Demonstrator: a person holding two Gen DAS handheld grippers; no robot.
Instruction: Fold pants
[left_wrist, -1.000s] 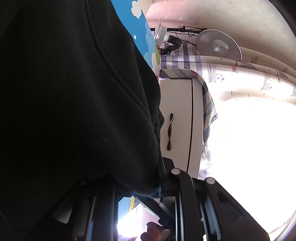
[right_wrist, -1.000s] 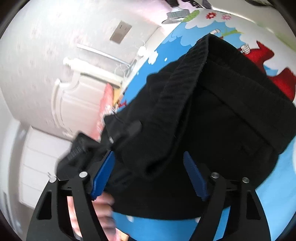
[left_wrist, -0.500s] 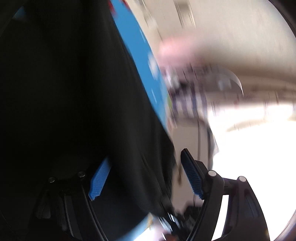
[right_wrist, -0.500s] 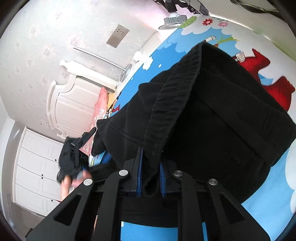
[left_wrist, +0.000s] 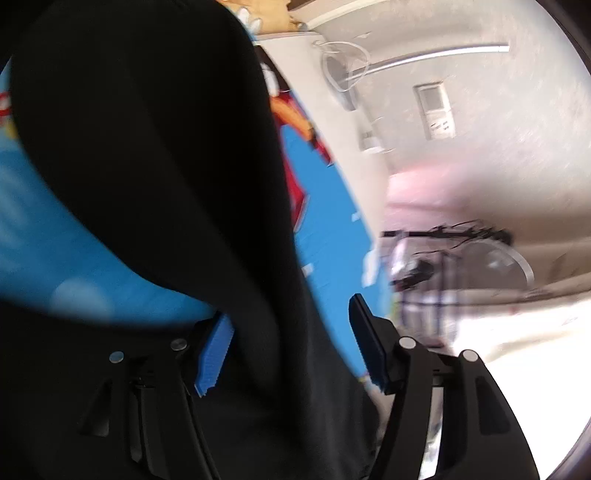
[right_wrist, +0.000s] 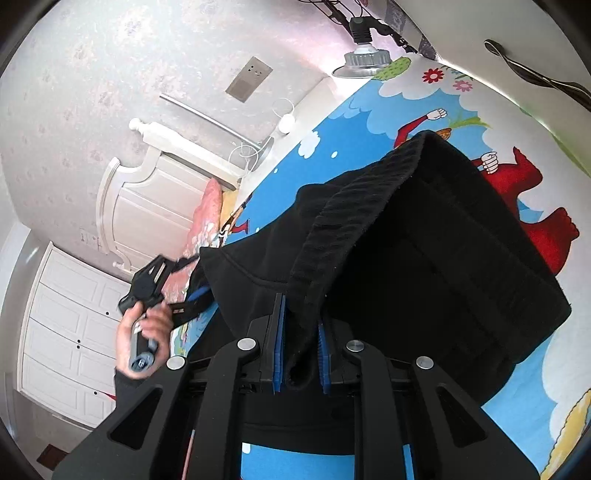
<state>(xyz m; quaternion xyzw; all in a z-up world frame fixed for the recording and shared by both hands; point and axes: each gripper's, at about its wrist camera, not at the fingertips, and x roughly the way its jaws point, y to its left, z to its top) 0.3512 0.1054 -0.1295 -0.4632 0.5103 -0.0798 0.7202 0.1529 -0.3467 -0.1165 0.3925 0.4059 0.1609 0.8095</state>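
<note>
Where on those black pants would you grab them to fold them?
Probably the thick ribbed waistband of the pants, approached edge-on. It forms a firm raised ridge that fits between the fingers; the right gripper is clamped across it there, while flat cloth elsewhere offers less to pinch.

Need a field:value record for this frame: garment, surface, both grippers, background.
garment: black knit pants, partly lifted, ribbed waistband bunched and running down into the right gripper
surface: blue cartoon-print bedsheet under the pants
right gripper: shut on the waistband fabric, blue pads pressed on either side of it
left gripper: open, black fabric lying between the blue pads, not clamped
left hand: holding the left gripper's handle beside the pants' edge
background: white headboard, white panelled wardrobe doors
image quality: left view motion-blurred
</note>
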